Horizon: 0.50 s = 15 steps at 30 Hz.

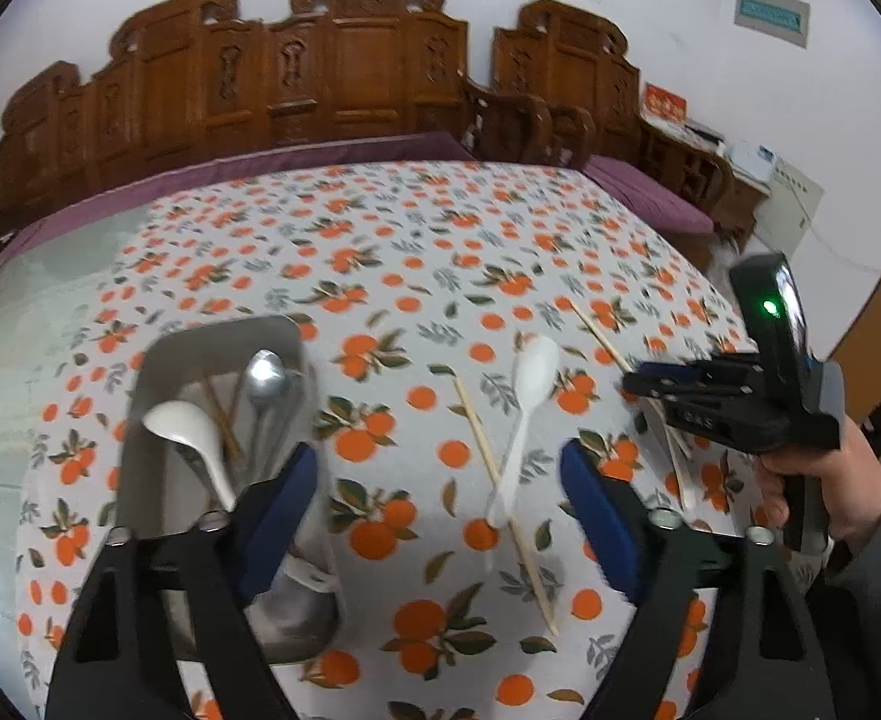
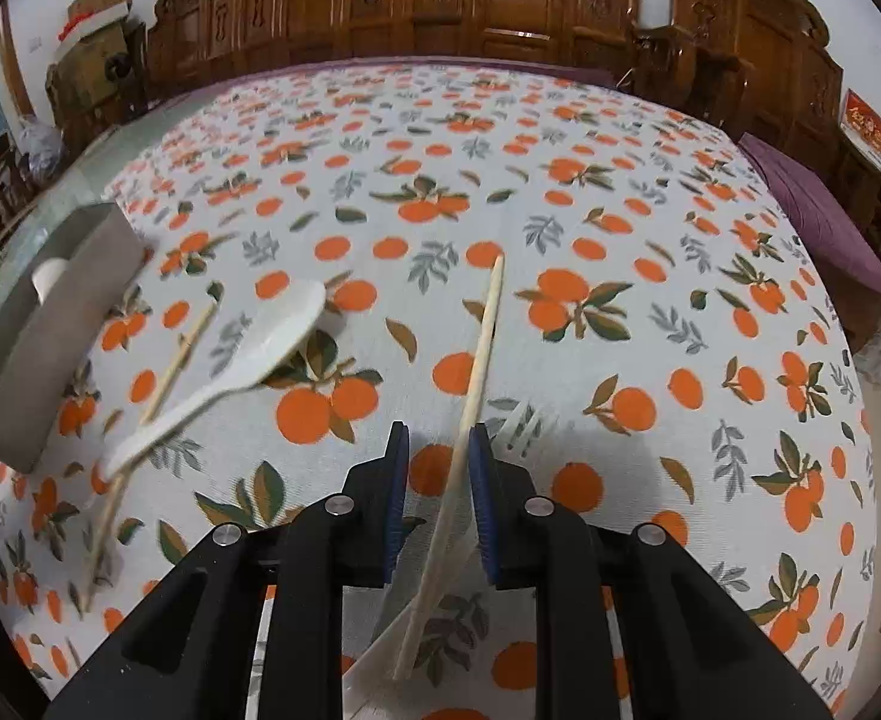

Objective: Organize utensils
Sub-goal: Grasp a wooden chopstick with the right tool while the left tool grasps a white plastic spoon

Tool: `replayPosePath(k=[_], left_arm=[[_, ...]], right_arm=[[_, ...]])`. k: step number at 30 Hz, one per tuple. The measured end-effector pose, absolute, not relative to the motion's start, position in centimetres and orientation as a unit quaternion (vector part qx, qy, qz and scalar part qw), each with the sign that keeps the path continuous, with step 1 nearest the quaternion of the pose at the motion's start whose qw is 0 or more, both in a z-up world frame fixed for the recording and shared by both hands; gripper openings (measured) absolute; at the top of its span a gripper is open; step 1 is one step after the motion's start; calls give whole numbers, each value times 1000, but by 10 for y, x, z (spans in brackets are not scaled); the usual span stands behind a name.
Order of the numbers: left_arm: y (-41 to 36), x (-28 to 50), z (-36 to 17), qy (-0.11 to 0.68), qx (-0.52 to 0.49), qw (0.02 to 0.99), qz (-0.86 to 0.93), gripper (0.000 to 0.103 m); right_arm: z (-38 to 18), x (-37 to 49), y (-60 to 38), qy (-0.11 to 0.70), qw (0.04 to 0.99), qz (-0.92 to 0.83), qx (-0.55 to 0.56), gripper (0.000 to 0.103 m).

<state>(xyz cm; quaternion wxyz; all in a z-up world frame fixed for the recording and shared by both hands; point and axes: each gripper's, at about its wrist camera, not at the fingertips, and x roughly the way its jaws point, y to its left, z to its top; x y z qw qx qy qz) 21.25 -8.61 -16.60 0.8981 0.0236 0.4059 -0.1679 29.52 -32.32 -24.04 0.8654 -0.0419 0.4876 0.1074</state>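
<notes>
On the orange-print cloth (image 2: 620, 228), the right view is showing a chopstick (image 2: 479, 354) running between the right claw's (image 2: 438, 450) pads, over a white utensil largely hidden beneath. Only the left view is looking into the tray (image 1: 158, 360): ladle (image 1: 185, 432), metal spoon (image 1: 266, 375), chopsticks. Right claw is sitting narrowly open; grip contact is hard to make out. Left claw (image 1: 440, 468) is hanging wide open, holding nothing, above a loose spoon (image 1: 527, 408) crossing another chopstick (image 1: 503, 498).

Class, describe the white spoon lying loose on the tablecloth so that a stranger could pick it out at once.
Start at the grey utensil tray on the orange-patterned tablecloth. Just to its right, outside it, lies the white plastic spoon, bowl pointing away, its handle crossing a wooden chopstick. The other white spoon and the metal spoon sit inside the tray; this one lies flat on the cloth.
</notes>
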Motion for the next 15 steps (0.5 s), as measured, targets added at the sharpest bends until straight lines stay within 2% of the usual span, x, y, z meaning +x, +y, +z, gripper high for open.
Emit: replayPosePath(k=[2, 4, 5, 6, 7, 10, 12, 13, 14, 15], left_arm=[[-94, 213, -174, 417, 27, 891, -178, 64], [-102, 214, -180, 422, 36, 887, -181, 63], [-105, 213, -182, 423, 39, 887, -182, 62], [-109, 215, -185, 426, 42, 885, -183, 61], [-112, 216, -188, 427, 45, 884, -184, 60], [-123, 224, -196, 435, 55, 879, -187, 55], [-131, 233, -203, 445, 62, 873, -188, 48], [-135, 236, -206, 453, 63, 868, -193, 40], [-140, 240, -210, 461, 63, 862, -200, 36], [-144, 242, -211, 462, 64, 861, -202, 36]], right_arm=[[-243, 296, -321, 491, 863, 109, -47, 22], [-242, 295, -320, 492, 862, 108, -51, 22], [-242, 294, -319, 491, 863, 107, -50, 20], [-242, 294, -319, 490, 863, 107, -52, 12], [-242, 294, -319, 490, 863, 108, -53, 8], [-243, 295, -317, 490, 863, 114, -46, 6], [-243, 295, -316, 489, 863, 117, -44, 6], [-243, 295, -316, 488, 864, 117, -42, 6], [-242, 295, -317, 486, 865, 119, -40, 6], [-241, 294, -317, 485, 866, 119, -40, 6]])
